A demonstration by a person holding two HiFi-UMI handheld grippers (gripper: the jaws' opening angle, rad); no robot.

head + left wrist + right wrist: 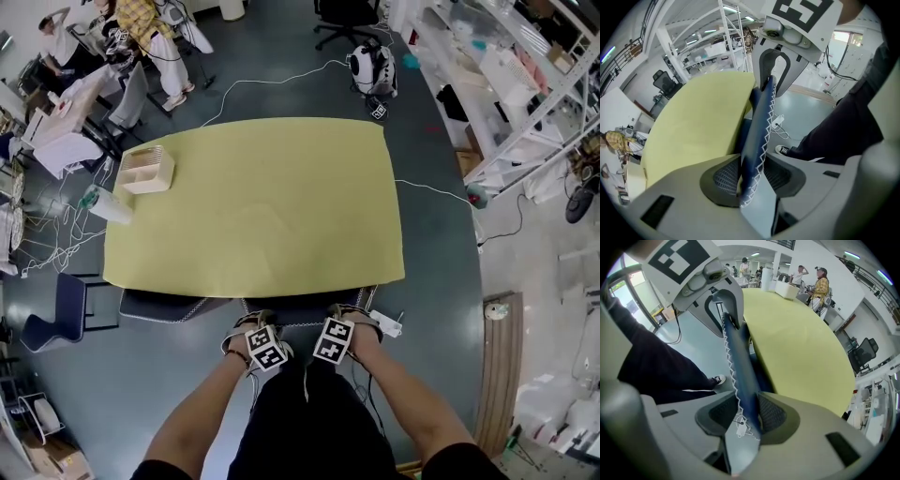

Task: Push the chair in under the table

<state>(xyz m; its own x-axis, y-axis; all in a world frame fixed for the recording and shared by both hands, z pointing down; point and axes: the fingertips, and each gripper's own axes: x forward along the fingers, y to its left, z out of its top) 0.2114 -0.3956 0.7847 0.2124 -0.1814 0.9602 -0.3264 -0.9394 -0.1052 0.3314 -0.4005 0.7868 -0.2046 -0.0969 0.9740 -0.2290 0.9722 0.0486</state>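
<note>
The dark blue chair (305, 310) stands tucked under the near edge of the yellow table (253, 197); only its backrest top with white zigzag stitching shows. My left gripper (259, 324) and right gripper (339, 319) sit side by side over that top edge, pointing steeply down. In the left gripper view the backrest (760, 122) runs between my left gripper's (753, 180) pads, with a gap on the right. In the right gripper view the backrest (738, 363) lies between my right gripper's (743, 417) pads, floor showing on its left. Both are open.
A wooden box (148, 169) and a plastic bottle (109, 207) sit on the table's left end. Another seat (161, 306) is under the table to the left, and a blue chair (56, 315) stands further left. A power strip (386, 325) lies on the floor.
</note>
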